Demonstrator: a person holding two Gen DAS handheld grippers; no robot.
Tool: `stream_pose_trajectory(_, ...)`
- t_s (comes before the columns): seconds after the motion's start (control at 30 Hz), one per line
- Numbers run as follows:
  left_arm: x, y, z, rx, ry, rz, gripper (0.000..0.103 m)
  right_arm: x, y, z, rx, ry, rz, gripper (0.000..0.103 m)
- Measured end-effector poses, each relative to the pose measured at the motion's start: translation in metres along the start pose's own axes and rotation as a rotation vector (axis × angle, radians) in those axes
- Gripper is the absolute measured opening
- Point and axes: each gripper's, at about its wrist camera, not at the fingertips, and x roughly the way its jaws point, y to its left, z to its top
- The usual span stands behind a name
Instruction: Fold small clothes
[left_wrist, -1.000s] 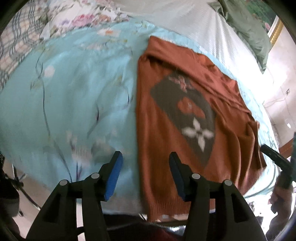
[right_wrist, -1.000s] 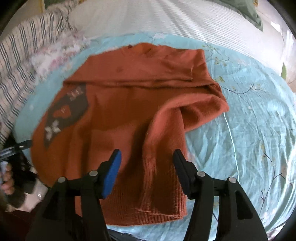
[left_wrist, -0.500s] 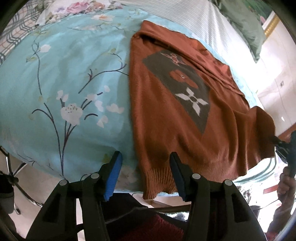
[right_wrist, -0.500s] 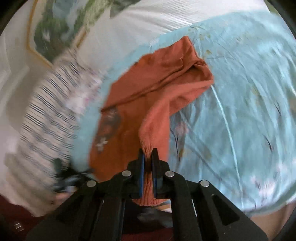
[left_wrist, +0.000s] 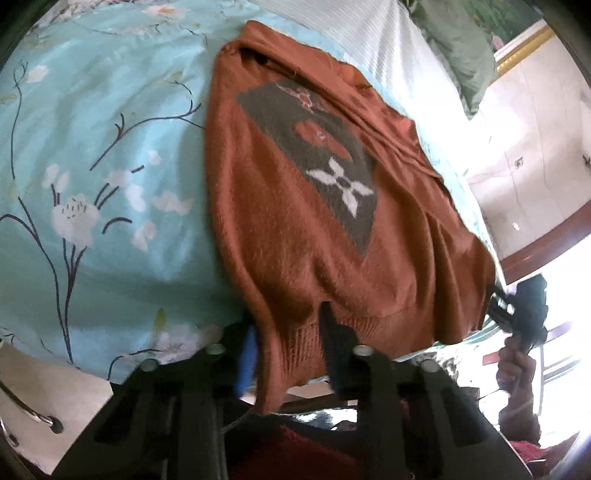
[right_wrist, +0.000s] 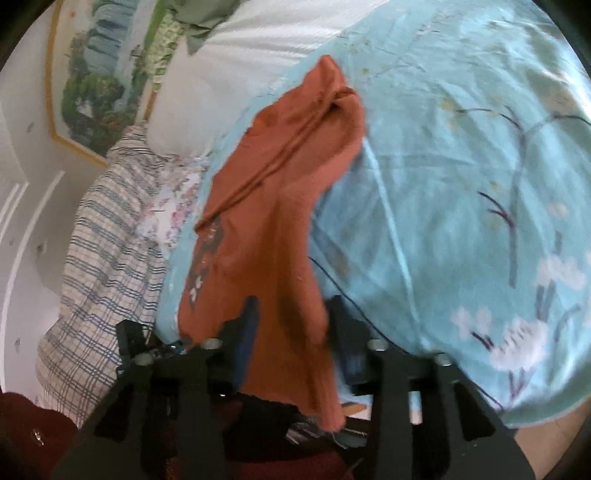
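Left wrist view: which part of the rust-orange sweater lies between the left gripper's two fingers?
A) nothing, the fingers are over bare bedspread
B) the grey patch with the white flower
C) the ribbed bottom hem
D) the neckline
C: the ribbed hem of the sweater hangs between the fingers of the left gripper, at the bed's near edge.

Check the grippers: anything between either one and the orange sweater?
Nothing visible. The sweater's ribbed hem already sits between the left gripper's closing jaws, and its other bottom corner hangs between the right gripper's reopening jaws. Only the floral bedspread lies underneath.
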Motion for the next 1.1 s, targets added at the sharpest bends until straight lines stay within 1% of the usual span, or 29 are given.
stream_pose_trajectory(0.03,0.0,-0.001,-0.001,0.008,-0.003,0.005,0.017,0.004,0.001,0.001,-0.011,0.005,-0.001,0.045)
stream_pose_trajectory(0.07,0.0,0.0,-0.001,0.014,-0.002,0.0,0.009,0.006,0.001,0.001,-0.018,0.012,-0.006,0.044)
stream_pose_trajectory(0.1,-0.001,-0.001,-0.001,0.017,-0.007,-0.003,0.008,0.007,0.001,0.001,-0.026,0.02,-0.01,0.037)
stream_pose_trajectory(0.13,-0.003,-0.001,-0.002,0.02,-0.013,-0.003,0.007,0.007,0.0,0.001,-0.027,0.03,-0.007,0.027)
stream_pose_trajectory(0.17,-0.008,-0.003,-0.003,0.033,-0.028,-0.003,0.006,0.005,-0.002,0.0,-0.014,0.045,0.007,0.006)
stream_pose_trajectory(0.27,-0.034,-0.006,-0.006,0.05,-0.072,-0.021,0.005,-0.009,-0.009,-0.005,0.005,0.032,0.043,0.006)
stream_pose_trajectory(0.33,-0.057,-0.006,-0.005,0.064,-0.126,-0.037,0.004,-0.016,-0.014,-0.007,0.009,0.021,0.055,0.006)
stream_pose_trajectory(0.4,-0.062,-0.003,0.0,0.069,-0.141,-0.042,0.004,-0.013,-0.021,-0.008,0.026,0.029,0.059,0.006)
stream_pose_trajectory(0.47,-0.058,0.005,0.003,0.05,-0.127,-0.054,0.005,-0.005,-0.024,-0.009,0.028,0.054,0.075,0.009)
stream_pose_trajectory(0.5,-0.053,0.011,0.004,0.03,-0.111,-0.07,0.005,-0.002,-0.024,-0.009,0.028,0.057,0.075,0.01)
stream_pose_trajectory(0.53,-0.049,0.015,0.004,0.016,-0.099,-0.082,0.005,0.0,-0.025,-0.01,0.032,0.055,0.093,0.011)
stream_pose_trajectory(0.57,-0.044,0.019,0.003,0.003,-0.082,-0.087,0.007,-0.001,-0.026,-0.009,0.03,0.054,0.106,0.015)
stream_pose_trajectory(0.6,-0.038,0.023,0.003,-0.013,-0.066,-0.075,0.01,-0.001,-0.026,-0.01,0.021,0.055,0.114,0.018)
stream_pose_trajectory(0.63,-0.032,0.028,0.003,-0.031,-0.044,-0.069,0.019,-0.002,-0.024,-0.01,0.006,0.058,0.12,0.02)
stream_pose_trajectory(0.67,-0.027,0.03,0.001,-0.041,-0.033,-0.07,0.027,-0.003,-0.023,-0.011,-0.006,0.061,0.125,0.024)
stream_pose_trajectory(0.7,-0.022,0.034,-0.001,-0.058,-0.012,-0.077,0.03,-0.003,-0.021,-0.012,-0.022,0.067,0.132,0.029)
stream_pose_trajectory(0.77,-0.017,0.038,-0.004,-0.069,0.001,-0.11,0.03,-0.003,-0.016,-0.013,-0.048,0.076,0.147,0.037)
stream_pose_trajectory(0.8,-0.017,0.037,-0.005,-0.061,-0.004,-0.114,0.03,-0.002,-0.014,-0.014,-0.058,0.08,0.153,0.042)
stream_pose_trajectory(0.87,-0.015,0.035,-0.004,-0.04,0.002,-0.127,0.03,0.002,-0.01,-0.015,-0.073,0.093,0.167,0.043)
stream_pose_trajectory(0.9,-0.013,0.033,-0.003,-0.023,0.006,-0.147,0.03,0.006,-0.007,-0.015,-0.088,0.1,0.16,0.043)
stream_pose_trajectory(0.93,-0.012,0.03,-0.004,-0.012,0.007,-0.156,0.022,0.008,-0.005,-0.016,-0.101,0.107,0.153,0.042)
stream_pose_trajectory(0.97,-0.011,0.025,-0.004,0.012,0.009,-0.165,0.003,0.012,-0.002,-0.016,-0.111,0.12,0.151,0.028)
stream_pose_trajectory(1.0,-0.008,0.018,-0.004,0.048,0.016,-0.163,0.005,0.016,0.0,-0.016,-0.11,0.136,0.156,0.007)
stream_pose_trajectory(1.07,-0.01,0.004,-0.004,0.109,0.002,-0.144,0.005,0.015,0.001,-0.016,-0.111,0.135,0.168,0.007)
stream_pose_trajectory(1.1,-0.016,-0.003,-0.005,0.136,-0.017,-0.139,0.005,0.012,0.001,-0.016,-0.105,0.123,0.19,0.007)
